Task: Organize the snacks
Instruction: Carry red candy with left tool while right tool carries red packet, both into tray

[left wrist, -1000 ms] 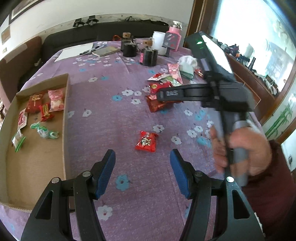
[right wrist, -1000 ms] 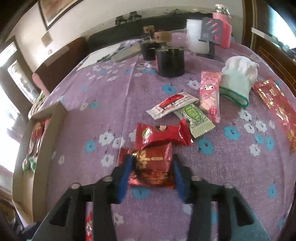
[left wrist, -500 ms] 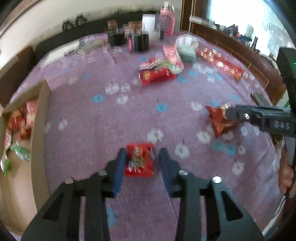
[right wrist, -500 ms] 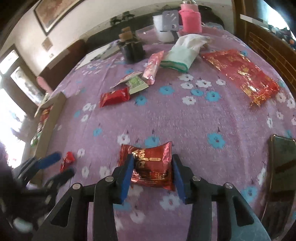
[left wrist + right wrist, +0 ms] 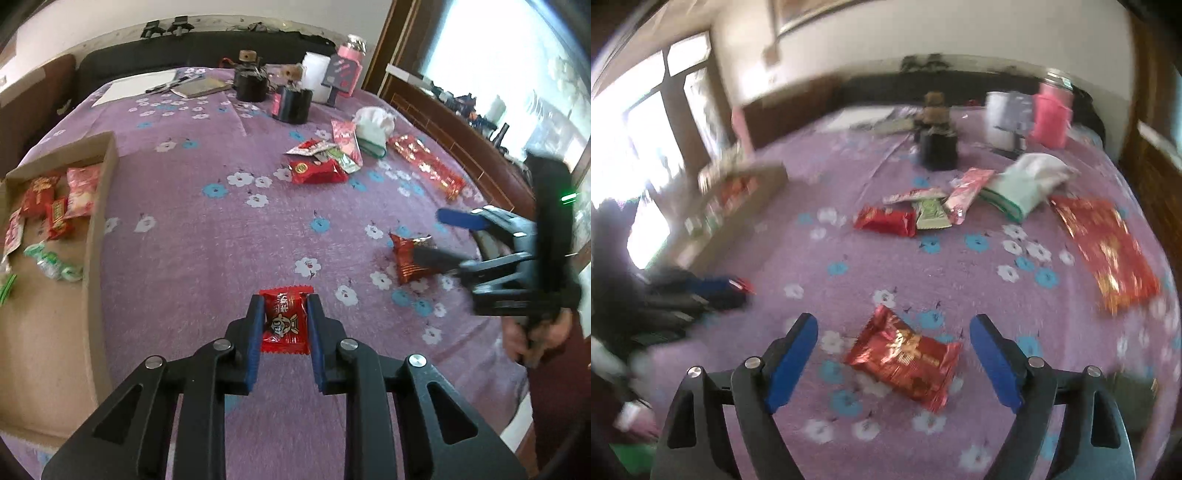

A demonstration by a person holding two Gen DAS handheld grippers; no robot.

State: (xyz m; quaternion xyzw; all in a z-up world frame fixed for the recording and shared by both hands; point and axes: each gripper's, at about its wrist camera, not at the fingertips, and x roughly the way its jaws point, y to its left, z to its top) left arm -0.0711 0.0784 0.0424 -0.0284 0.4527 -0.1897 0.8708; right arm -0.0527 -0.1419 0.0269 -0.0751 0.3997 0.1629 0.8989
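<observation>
My left gripper [image 5: 284,325] is shut on a small red candy packet [image 5: 285,320] above the purple flowered tablecloth. A cardboard box [image 5: 96,206] with several snacks in it lies to the left. My right gripper [image 5: 894,354] is open. A shiny red snack packet [image 5: 905,362] lies loose on the cloth between its blue fingers; it also shows in the left wrist view [image 5: 412,254]. The right gripper shows at the right of the left wrist view [image 5: 454,236]. More snacks lie in a cluster mid-table: a red packet [image 5: 317,172], a green one [image 5: 931,214] and a pink one [image 5: 346,142].
A long red foil bag [image 5: 1104,251] lies at the right. A white and green cloth [image 5: 1027,184], black jars [image 5: 293,103], a white cup [image 5: 314,75], a pink bottle [image 5: 1051,118] and papers [image 5: 136,86] stand at the back. A dark phone [image 5: 1134,398] lies near the right edge.
My left gripper has shut on the small red candy packet and lifted it. My right gripper has opened and let go of the shiny red packet, which now lies on the cloth.
</observation>
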